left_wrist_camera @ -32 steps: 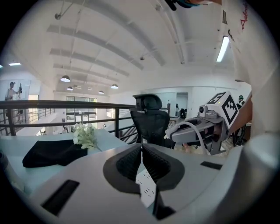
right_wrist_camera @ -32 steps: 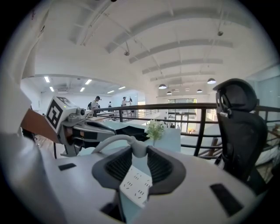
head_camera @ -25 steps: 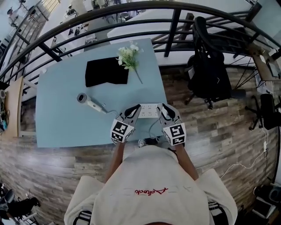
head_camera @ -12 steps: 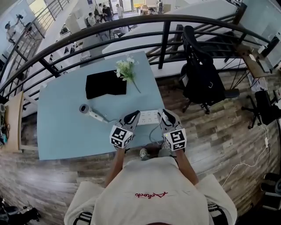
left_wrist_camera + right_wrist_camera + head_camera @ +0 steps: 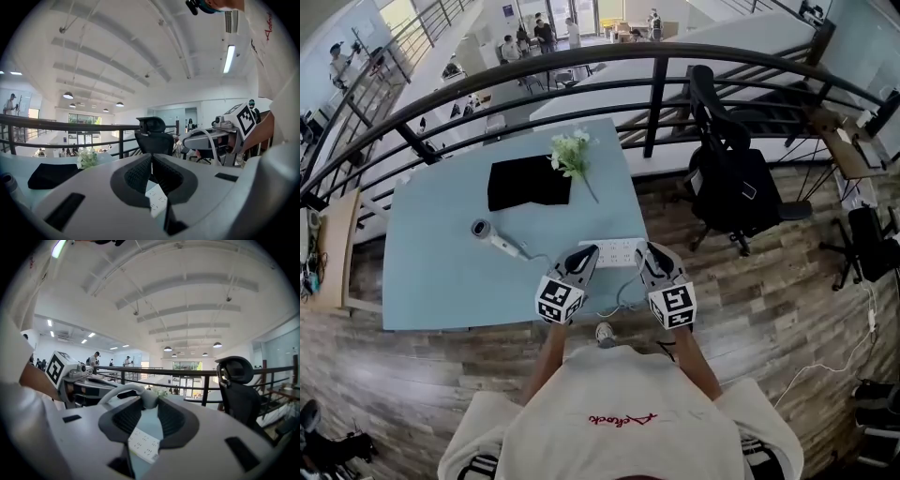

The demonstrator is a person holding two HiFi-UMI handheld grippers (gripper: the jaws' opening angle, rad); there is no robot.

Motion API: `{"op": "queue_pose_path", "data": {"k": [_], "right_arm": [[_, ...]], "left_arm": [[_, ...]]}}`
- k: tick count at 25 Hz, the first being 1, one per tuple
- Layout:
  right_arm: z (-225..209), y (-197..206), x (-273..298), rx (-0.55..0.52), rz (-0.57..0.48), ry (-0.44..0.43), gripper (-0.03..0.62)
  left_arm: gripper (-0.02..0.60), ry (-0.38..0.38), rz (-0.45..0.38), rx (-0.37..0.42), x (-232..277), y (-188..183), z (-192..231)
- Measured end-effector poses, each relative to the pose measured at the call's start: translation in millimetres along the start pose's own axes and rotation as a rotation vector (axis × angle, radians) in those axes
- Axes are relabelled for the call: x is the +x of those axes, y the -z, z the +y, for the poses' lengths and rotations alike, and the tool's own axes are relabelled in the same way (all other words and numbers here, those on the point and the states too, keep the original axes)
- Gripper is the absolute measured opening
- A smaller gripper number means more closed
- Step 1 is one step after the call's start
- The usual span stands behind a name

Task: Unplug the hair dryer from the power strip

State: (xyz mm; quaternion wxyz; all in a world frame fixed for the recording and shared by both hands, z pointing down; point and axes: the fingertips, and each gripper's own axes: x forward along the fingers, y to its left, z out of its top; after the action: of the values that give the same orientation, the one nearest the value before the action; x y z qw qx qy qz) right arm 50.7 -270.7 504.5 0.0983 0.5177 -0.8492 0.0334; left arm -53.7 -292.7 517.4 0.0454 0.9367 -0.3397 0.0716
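Pale blue table [image 5: 441, 281] beside a black railing [image 5: 581, 66]; hair dryer [image 5: 492, 239] lying left of centre, white cable [image 5: 525, 253] trailing toward the near edge; white power strip [image 5: 614, 251] flat between both gripper tips; left gripper [image 5: 592, 249] pressed fully together, holding nothing; right gripper [image 5: 642, 249] part open, clamped on the white plug [image 5: 149, 397], seemingly lifted off the strip; 1 square marker [image 5: 560, 300] atop each gripper cube; red script [image 5: 622, 416] on the shirt, unreadable.

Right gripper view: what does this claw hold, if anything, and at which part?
The right claw holds the hair dryer's cord by its white plug, pinched between the jaw tips.
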Motion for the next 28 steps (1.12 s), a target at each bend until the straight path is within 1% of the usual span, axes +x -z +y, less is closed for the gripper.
{"op": "queue_pose_path", "data": {"k": [4,10,14,20,28], "right_arm": [[-1.4,4.4,-23.1,0.002,-0.001,-0.022,0.12],[2.7,12.5,-60.2,0.005,-0.008,-0.047,0.12],[3.3,13.8,-84.6,0.01,-0.019,-0.054,0.12],[11.1,23.4,-120.0,0.009,-0.023,-0.063,0.12],[20.6,29.4,-153.3,0.011,-0.028,-0.083,0.12]], "left_arm": [[0.015,-0.013,-0.002,0.014,-3.7,-3.6,-30.0],[0.015,-0.036,0.011,0.01,-16.8,4.1,-70.2],[0.015,-0.044,0.013,0.016,-23.8,2.3,-94.8],[0.015,-0.053,0.009,0.024,-37.0,5.2,-128.3],[0.015,-0.069,0.014,0.028,-55.0,9.0,-162.3]]}}
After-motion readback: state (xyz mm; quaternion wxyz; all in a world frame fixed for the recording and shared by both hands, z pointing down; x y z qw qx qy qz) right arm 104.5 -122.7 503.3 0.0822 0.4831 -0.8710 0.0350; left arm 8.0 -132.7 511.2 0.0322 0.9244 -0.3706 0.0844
